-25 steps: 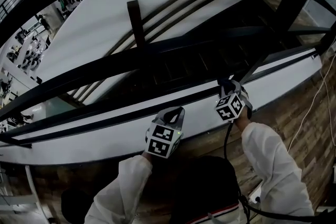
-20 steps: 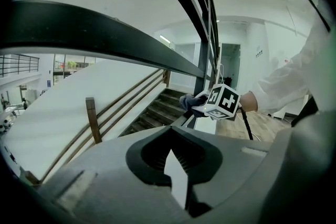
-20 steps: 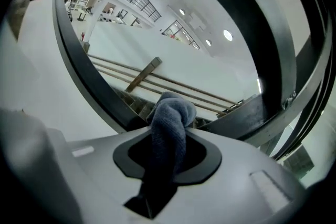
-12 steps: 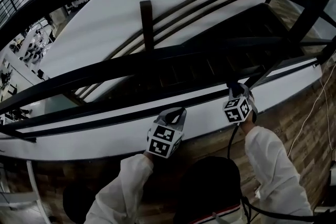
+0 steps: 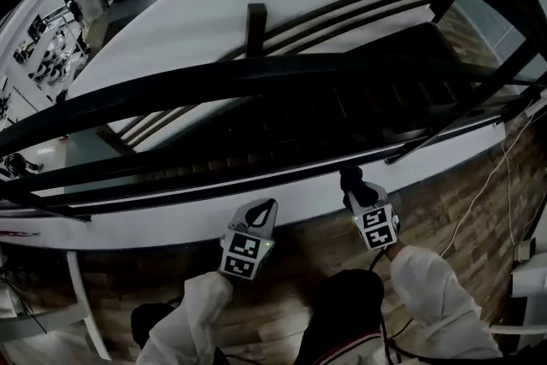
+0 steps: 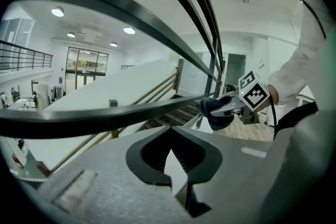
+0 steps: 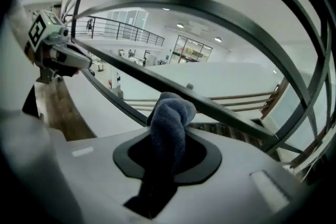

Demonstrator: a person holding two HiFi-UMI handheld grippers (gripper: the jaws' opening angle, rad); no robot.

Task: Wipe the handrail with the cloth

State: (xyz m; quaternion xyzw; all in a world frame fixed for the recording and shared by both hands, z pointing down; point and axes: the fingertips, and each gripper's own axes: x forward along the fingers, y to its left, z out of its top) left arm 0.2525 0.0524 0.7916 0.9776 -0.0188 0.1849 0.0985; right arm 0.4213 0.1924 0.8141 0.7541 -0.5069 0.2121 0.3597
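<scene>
Wiping step in hand: dark blue bunched terry cloth (image 7: 170, 123) presented to the black metal handrail bar (image 7: 231, 115), contact probable but not confirmed.
Right gripper (image 5: 357, 197) is clamped on the cloth, whose wadded end projects forward past the jaws and sits at the bar, on the person's right side of the railing. Left gripper (image 5: 263, 211) hangs near the white ledge with jaws drawn together on nothing, and takes no part. Cloth's long axis follows the jaws, free end pointing at the bar. Handrail's long axis runs left to right across the head view, crossing the cloth at a slant. Next move, in my judgement, calls for firm pressure and a slide along that axis, keeping the wad on the bar.
</scene>
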